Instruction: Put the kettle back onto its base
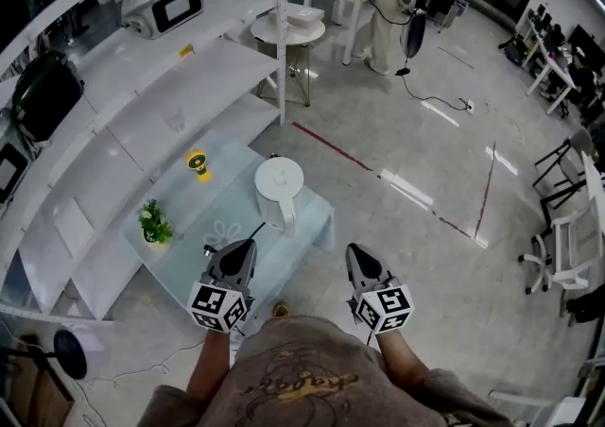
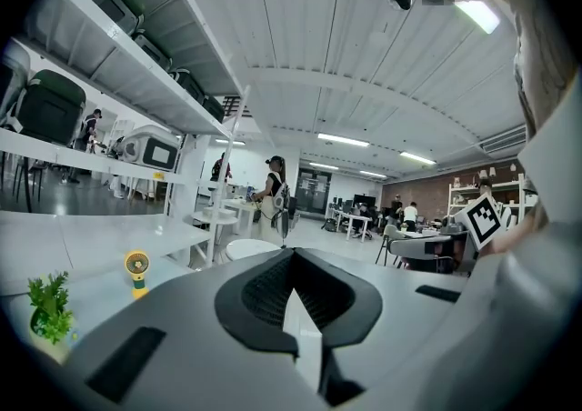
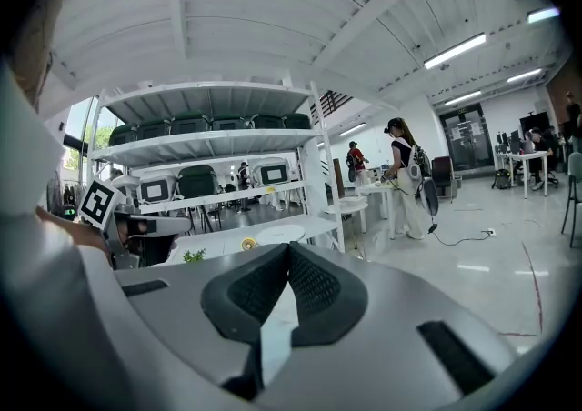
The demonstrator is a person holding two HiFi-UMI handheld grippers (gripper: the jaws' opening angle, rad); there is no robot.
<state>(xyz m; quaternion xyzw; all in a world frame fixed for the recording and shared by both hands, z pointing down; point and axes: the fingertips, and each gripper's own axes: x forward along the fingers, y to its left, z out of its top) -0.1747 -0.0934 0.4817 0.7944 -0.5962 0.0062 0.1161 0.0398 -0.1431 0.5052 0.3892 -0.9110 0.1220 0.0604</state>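
Observation:
A white kettle (image 1: 279, 191) stands upright on the low glass table (image 1: 312, 227), handle toward me. A black cord (image 1: 248, 232) runs from its foot; I cannot tell whether a base sits under it. My left gripper (image 1: 244, 245) hovers just short of the kettle on its near left, jaws shut with nothing between them. My right gripper (image 1: 354, 251) hangs off the table's near right corner, also shut and empty. The kettle's lid (image 2: 247, 248) peeks over the left gripper (image 2: 293, 251). It shows again as the kettle lid (image 3: 280, 234) past the right gripper (image 3: 289, 246).
A small yellow fan (image 1: 198, 164) and a potted plant (image 1: 153, 224) share the glass table. White shelving (image 1: 142, 104) with appliances fills the left. A round white side table (image 1: 288, 30) stands behind. A person (image 1: 389, 0) works at a far table; chairs (image 1: 558, 255) line the right.

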